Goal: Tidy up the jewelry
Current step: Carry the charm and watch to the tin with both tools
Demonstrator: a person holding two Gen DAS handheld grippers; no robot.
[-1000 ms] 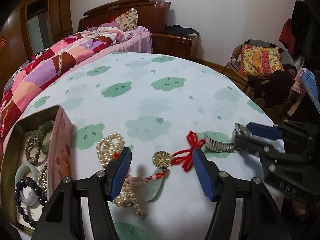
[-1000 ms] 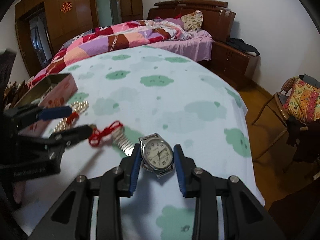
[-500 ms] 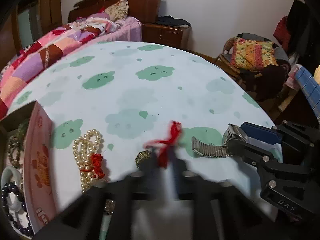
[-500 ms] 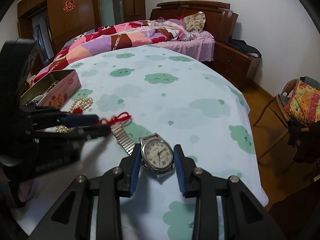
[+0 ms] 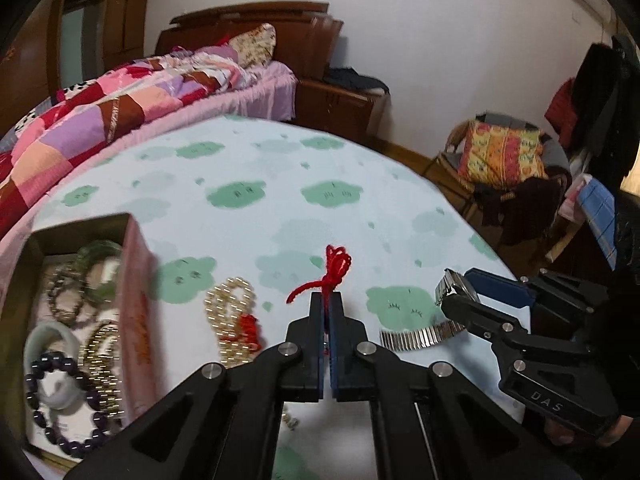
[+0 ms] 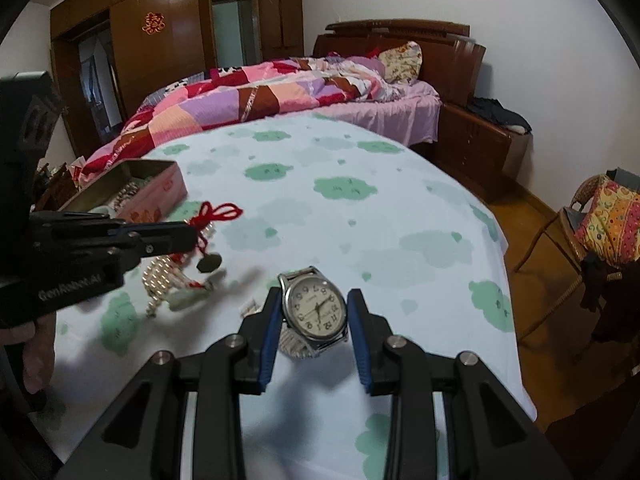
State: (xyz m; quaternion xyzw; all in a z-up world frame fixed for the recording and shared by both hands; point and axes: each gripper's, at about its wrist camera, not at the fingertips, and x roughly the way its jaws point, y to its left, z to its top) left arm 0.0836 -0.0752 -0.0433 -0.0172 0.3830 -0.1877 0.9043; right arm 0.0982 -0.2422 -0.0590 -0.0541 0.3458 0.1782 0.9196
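Observation:
My left gripper [image 5: 326,300] is shut on the red cord [image 5: 338,265] of a charm. In the right wrist view the left gripper [image 6: 188,236] holds the red knot [image 6: 218,214] above the table, and the brass octagonal charm [image 6: 209,263] dangles below it. My right gripper [image 6: 315,312] is shut on a silver wristwatch [image 6: 316,307] with a white dial. The watch's metal band [image 5: 420,334] droops to the tablecloth in the left wrist view. A pearl necklace [image 5: 228,320] lies on the cloth between the charm and the pink jewelry box [image 5: 136,320].
The box holds a dark bead bracelet [image 5: 60,412], a green bangle [image 5: 100,252] and other strands. The cloud-print tablecloth [image 6: 340,208] drops off at its right edge toward a chair with a cushion [image 6: 612,216]. A bed [image 6: 280,88] stands behind the table.
The left gripper's jaws closed on the red cord and rose, lifting the brass charm off the cloth. The right gripper kept still with the watch.

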